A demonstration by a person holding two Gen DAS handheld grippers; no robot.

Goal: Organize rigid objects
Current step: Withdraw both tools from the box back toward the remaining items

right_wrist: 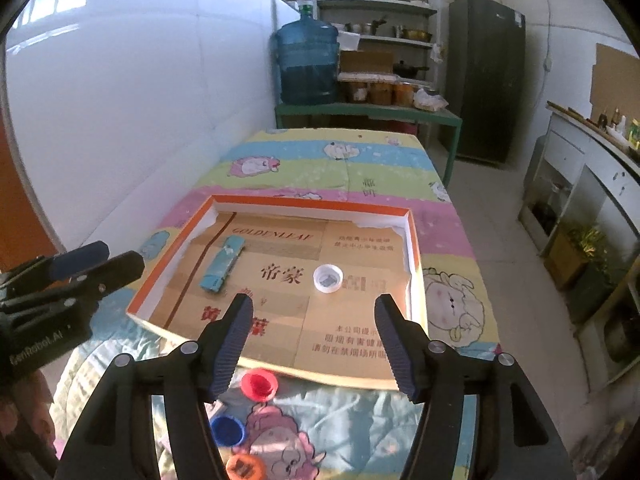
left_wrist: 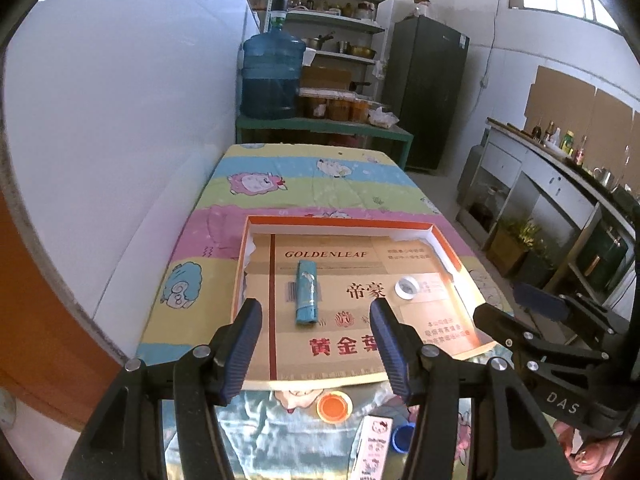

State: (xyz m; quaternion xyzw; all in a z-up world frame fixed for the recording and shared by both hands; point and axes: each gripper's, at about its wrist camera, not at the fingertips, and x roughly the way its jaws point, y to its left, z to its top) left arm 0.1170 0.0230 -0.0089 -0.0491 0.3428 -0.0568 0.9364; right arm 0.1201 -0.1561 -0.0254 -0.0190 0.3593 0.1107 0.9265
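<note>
A shallow orange-rimmed cardboard tray [left_wrist: 340, 222] [right_wrist: 312, 202] lies on the table. Inside it rest a teal cylindrical roll [left_wrist: 306, 298] [right_wrist: 222, 264] at the left and a white bottle cap [left_wrist: 406, 287] [right_wrist: 328, 278] at the right. My left gripper [left_wrist: 316, 316] hovers open above the tray's near edge, nothing between its fingers. My right gripper [right_wrist: 314, 312] is open and empty too, above the tray's near side. On the cloth in front of the tray lie a red cap [right_wrist: 259, 385], a blue cap [right_wrist: 227, 430] [left_wrist: 404, 438], an orange cap [left_wrist: 334, 406] [right_wrist: 245, 467] and a pink cartoon-printed strip [left_wrist: 374, 448].
The table wears a pastel cartoon cloth [left_wrist: 320, 176] and stands against a white wall on the left. Beyond it are a green bench with a blue water jug [left_wrist: 272, 76], shelves of jars, a dark fridge [left_wrist: 430, 92], and a counter [left_wrist: 560, 160] on the right.
</note>
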